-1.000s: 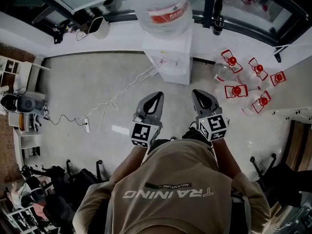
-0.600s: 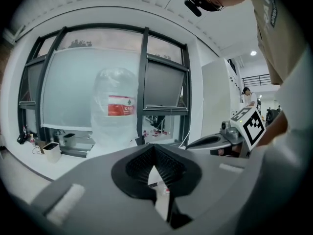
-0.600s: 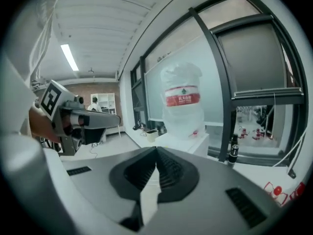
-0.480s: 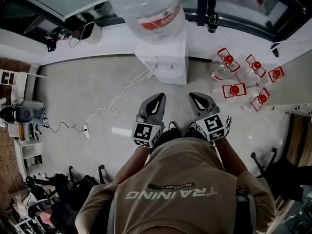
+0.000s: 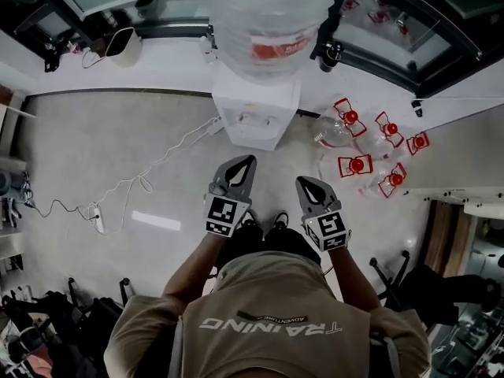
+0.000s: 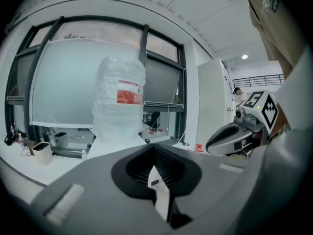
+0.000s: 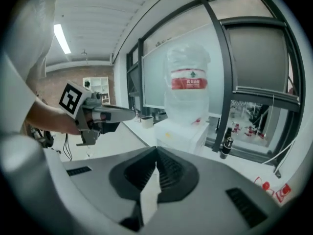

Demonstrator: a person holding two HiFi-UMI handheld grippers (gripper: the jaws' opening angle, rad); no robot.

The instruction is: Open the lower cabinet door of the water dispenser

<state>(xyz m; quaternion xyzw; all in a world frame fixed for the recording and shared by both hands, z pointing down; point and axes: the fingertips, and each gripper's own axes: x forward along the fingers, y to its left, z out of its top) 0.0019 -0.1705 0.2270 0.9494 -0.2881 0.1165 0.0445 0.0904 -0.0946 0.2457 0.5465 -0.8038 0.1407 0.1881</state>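
The white water dispenser [image 5: 256, 116] stands against the window wall with a big clear bottle [image 5: 268, 22] on top. I see it from above, so its lower cabinet door is hidden. My left gripper [image 5: 241, 164] and right gripper [image 5: 303, 184] are held side by side in front of it, well short of it, both shut and empty. In the left gripper view the bottle [image 6: 120, 102] rises beyond the shut left gripper [image 6: 154, 147], and the right gripper [image 6: 234, 136] shows beside it. In the right gripper view the dispenser [image 7: 183, 131] stands past the shut right gripper [image 7: 156, 151].
Several empty bottles with red caps [image 5: 362, 152] lie on the floor right of the dispenser. A white cable and power strip [image 5: 98, 217] run across the floor at the left. A white bin [image 5: 120, 44] stands by the window. Chair bases [image 5: 394, 270] are behind me.
Both grippers have sunk and sit lower in the head view, still shut. The view has shifted, so the dispenser and bottle now stand nearer the middle.
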